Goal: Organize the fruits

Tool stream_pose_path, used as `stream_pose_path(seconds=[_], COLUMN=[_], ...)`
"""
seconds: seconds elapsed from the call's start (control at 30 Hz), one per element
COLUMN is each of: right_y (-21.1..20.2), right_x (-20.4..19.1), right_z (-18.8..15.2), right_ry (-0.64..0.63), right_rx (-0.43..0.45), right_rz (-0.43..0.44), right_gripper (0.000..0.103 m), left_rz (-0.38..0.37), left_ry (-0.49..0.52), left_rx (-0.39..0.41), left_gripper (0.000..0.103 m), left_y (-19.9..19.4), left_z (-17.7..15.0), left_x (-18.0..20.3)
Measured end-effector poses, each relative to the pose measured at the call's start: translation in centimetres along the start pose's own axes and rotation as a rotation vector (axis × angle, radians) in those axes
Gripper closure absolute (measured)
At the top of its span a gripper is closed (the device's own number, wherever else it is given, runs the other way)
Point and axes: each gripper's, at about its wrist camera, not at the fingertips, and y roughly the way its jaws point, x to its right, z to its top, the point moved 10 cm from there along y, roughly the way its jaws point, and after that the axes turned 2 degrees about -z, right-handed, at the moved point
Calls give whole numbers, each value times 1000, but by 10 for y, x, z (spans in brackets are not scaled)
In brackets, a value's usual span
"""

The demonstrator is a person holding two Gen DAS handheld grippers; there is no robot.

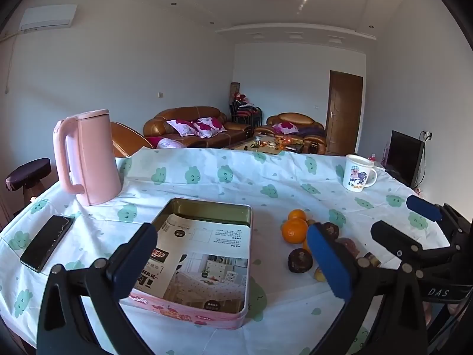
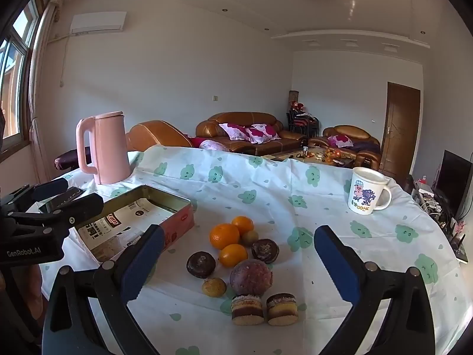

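Clothed table (image 2: 266, 177): tin (image 2: 165, 207), fruits (image 2: 224, 235), mug (image 2: 366, 190)

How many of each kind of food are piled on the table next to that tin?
Oranges: 3
Chocolate-topped round cakes: 2
Layered cake slices: 2
Purple passion fruit: 1
Small yellowish-brown fruits: 2
Total: 10

pink kettle (image 1: 88, 159) | mug (image 2: 368, 190) | phone (image 1: 47, 242) | sofa (image 2: 248, 131)
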Motion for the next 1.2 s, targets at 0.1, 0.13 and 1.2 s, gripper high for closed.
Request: stream_pose_path(seconds=[0.1,0.13,1.2], right_y=[0,0,0], right_x=[0,0,0], right_z=[-2,-2,-8], right_ry=[-5,-8,10], right_rx=[-4,-4,-11], right_rz=[5,7,5], right_gripper=[1,1,1], left_rz=[-5,-6,10], left_ry=[1,0,14], left_rx=[-3,-3,-3], left_gripper=[0,0,0], left_y=[0,0,-1], left_z=[0,0,-1], left_x=[-1,-2,-3])
